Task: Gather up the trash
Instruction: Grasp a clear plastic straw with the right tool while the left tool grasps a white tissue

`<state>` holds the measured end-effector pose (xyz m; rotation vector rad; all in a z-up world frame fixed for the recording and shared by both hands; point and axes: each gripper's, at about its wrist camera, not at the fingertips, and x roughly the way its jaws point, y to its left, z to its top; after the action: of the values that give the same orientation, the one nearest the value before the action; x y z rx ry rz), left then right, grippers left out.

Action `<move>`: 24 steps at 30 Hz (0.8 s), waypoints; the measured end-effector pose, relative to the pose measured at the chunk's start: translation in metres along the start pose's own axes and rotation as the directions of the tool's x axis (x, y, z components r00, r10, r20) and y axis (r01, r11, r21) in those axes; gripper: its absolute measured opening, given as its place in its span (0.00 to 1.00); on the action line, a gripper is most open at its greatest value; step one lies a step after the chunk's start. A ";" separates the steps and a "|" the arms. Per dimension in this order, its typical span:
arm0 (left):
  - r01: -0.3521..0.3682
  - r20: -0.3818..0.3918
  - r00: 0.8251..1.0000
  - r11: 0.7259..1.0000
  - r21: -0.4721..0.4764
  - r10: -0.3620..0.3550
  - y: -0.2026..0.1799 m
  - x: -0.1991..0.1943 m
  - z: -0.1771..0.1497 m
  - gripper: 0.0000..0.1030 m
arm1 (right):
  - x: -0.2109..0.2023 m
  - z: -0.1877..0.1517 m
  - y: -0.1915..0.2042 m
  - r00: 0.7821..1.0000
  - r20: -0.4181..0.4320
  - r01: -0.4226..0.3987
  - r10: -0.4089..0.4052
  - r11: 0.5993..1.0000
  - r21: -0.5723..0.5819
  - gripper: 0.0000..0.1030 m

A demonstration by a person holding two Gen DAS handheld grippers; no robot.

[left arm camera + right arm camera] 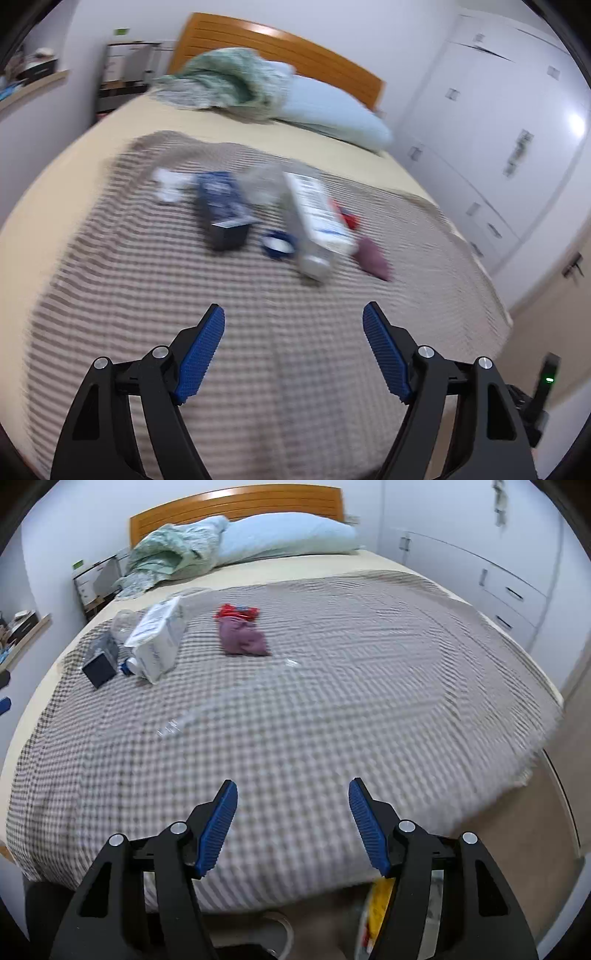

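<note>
Trash lies on the checked bedspread (258, 332): a dark blue box (221, 206), a white carton (317, 214), a blue cap (277, 244), crumpled white paper (168, 184), a clear plastic bag (264, 182), a red wrapper (347, 218) and a purple cloth (373, 258). My left gripper (294, 314) is open and empty, short of the cap. My right gripper (293, 788) is open and empty over the bed's near edge. The right wrist view shows the box (99, 662), carton (159, 640), purple cloth (242, 637), red wrapper (236, 612) and clear plastic film (177, 725).
A blue pillow (284, 535) and a green blanket (166, 554) lie by the wooden headboard (236, 502). White wardrobes (498, 122) stand right of the bed. A container with yellow contents (380, 904) sits on the floor below my right gripper.
</note>
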<state>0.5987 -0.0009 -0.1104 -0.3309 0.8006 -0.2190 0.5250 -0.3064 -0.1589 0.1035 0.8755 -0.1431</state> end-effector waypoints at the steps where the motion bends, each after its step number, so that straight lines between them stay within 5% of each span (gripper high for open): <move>1: -0.024 0.005 1.000 1.000 -0.011 0.024 0.018 0.004 0.007 0.72 | 0.007 0.006 0.009 1.000 -0.003 -0.020 0.020 1.000 -0.004 0.59; 7: -0.230 0.010 0.973 0.973 0.027 0.230 0.088 0.043 0.043 0.71 | 0.056 0.033 0.058 0.996 -0.053 -0.080 0.078 0.997 -0.021 0.59; 14: -0.280 -0.027 0.959 0.958 0.063 0.282 0.124 0.077 0.060 0.71 | 0.110 0.037 0.093 0.989 -0.081 -0.114 0.123 0.988 0.106 0.59; 17: -0.282 -0.019 0.958 0.955 0.092 0.285 0.127 0.089 0.064 0.71 | 0.117 0.035 0.093 0.994 -0.064 -0.087 0.094 0.991 0.106 0.11; 24: -0.247 -0.024 0.967 0.956 0.160 0.254 0.144 0.151 0.116 0.71 | 0.092 0.035 0.058 0.996 -0.006 -0.093 0.093 0.994 0.050 0.05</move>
<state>0.7953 0.1086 -0.1883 -0.0753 0.8556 -0.0494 0.6188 -0.2623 -0.2057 0.1910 0.8737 -0.0772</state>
